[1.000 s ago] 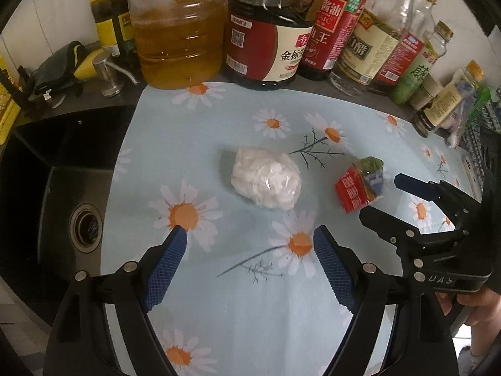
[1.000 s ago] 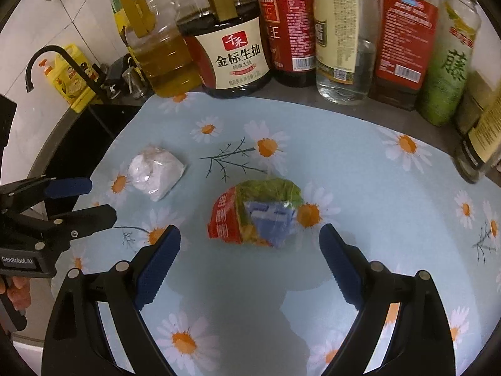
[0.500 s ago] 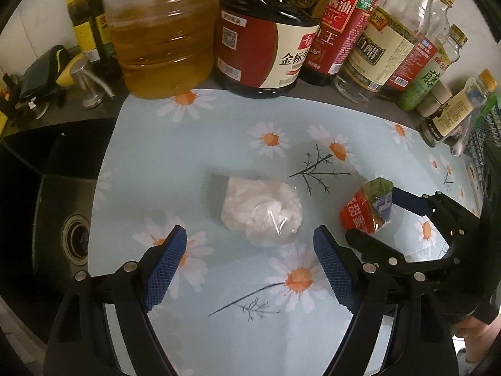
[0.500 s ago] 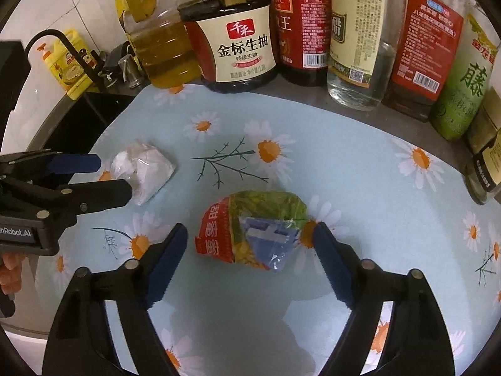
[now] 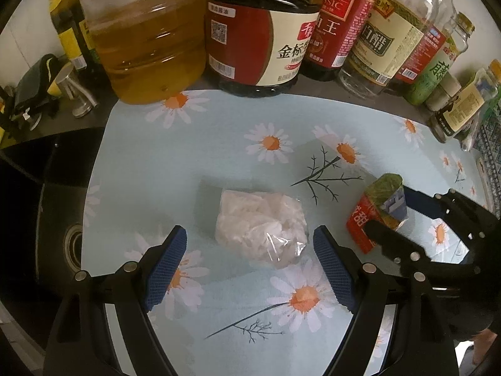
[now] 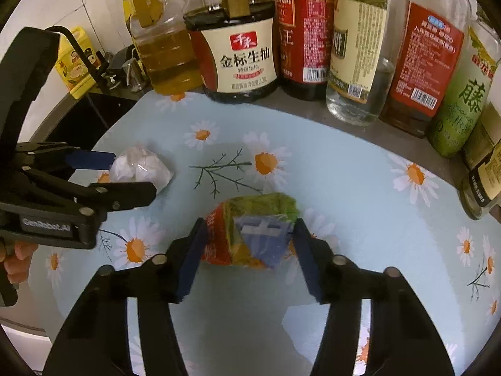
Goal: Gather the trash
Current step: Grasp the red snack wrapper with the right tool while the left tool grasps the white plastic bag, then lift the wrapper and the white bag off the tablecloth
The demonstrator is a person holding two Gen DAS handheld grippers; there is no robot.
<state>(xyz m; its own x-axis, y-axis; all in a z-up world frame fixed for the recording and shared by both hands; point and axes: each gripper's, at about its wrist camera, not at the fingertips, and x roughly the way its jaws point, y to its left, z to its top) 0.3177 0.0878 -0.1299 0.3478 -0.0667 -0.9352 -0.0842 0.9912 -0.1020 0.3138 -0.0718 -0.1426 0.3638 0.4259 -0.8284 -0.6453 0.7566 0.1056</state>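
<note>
I see my right gripper [image 6: 247, 250] closing around the crumpled snack wrapper [image 6: 250, 232], both pads at its sides, on the daisy mat [image 6: 344, 188] in front of the soy sauce bottle [image 6: 238, 53]. My left gripper [image 5: 250, 266] stands apart, its pads either side of the white plastic wad [image 5: 260, 225], not touching it, left of the wrapper.
</note>
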